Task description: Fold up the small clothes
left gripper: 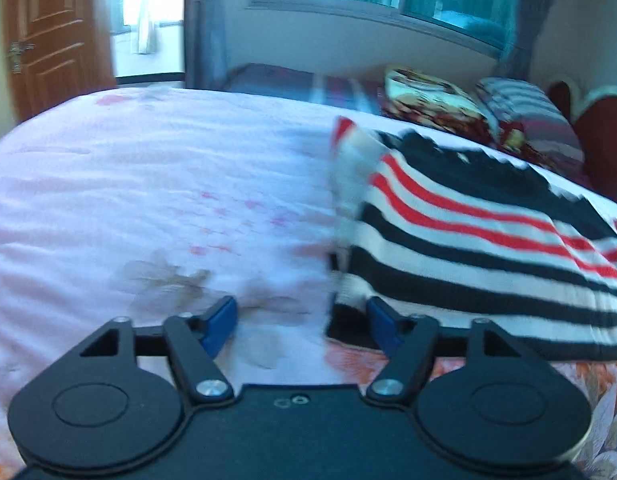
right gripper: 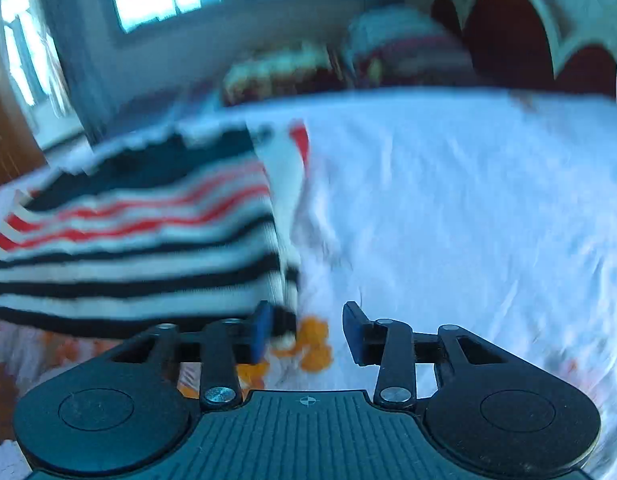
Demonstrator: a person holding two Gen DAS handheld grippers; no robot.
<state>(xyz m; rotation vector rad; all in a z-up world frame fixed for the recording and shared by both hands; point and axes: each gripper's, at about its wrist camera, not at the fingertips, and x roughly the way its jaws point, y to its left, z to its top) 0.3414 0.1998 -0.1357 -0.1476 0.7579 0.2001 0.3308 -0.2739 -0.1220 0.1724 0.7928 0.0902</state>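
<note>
Striped sweater lying between our two hands on the bed

We are holding the left gripper [left gripper: 302, 326] and the right gripper [right gripper: 304, 334] with fingers released, nothing between them. The striped sweater [left gripper: 468, 232] is lying on the bed [left gripper: 148, 184], its stripes running across, its near corners just beside our inner fingers; neither hand is looking clearly nearer.

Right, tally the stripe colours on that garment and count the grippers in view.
Stripe colours on the striped garment: 3 (black, white, red)
Grippers: 2, the left gripper and the right gripper, both open, neither gripping cloth
Total: 5
</note>
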